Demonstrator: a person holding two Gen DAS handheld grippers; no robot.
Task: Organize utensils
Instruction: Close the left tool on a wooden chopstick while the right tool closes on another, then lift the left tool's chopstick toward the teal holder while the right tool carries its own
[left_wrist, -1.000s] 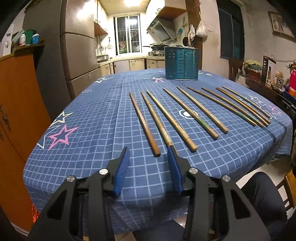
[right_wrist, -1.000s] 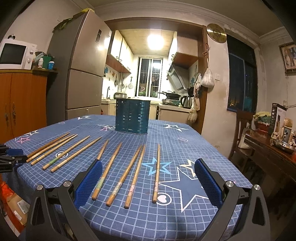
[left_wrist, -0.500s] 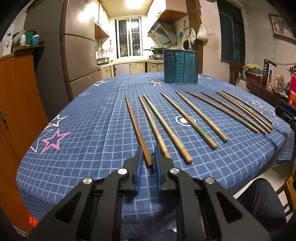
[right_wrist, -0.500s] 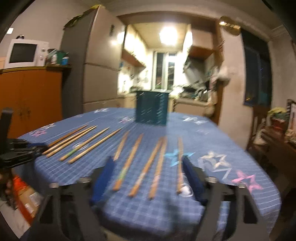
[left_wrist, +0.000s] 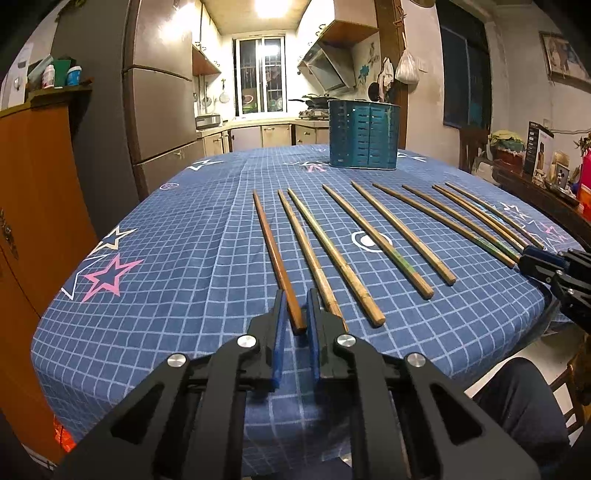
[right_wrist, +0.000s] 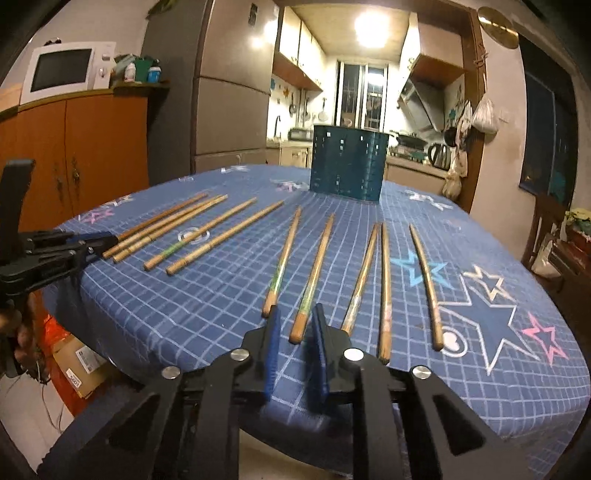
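Left tongs (left_wrist: 294, 308) clench the leftmost chopstick's (left_wrist: 273, 254) near end; right tongs (right_wrist: 295, 325) are narrowed around another chopstick (right_wrist: 312, 278), grip uncertain. Lift level, then stand both in the far holder (left_wrist: 364, 134).

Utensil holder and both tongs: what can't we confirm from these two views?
- Teal utensil holder: its inside is hidden by its own wall in both views.
- Left tongs: pads flank the reddish chopstick; contact is hidden by the pads themselves.
- Right tongs: narrow gap around the chopstick end; a real grip cannot be told.
- Right tongs in the left wrist view: cut off by the right edge.
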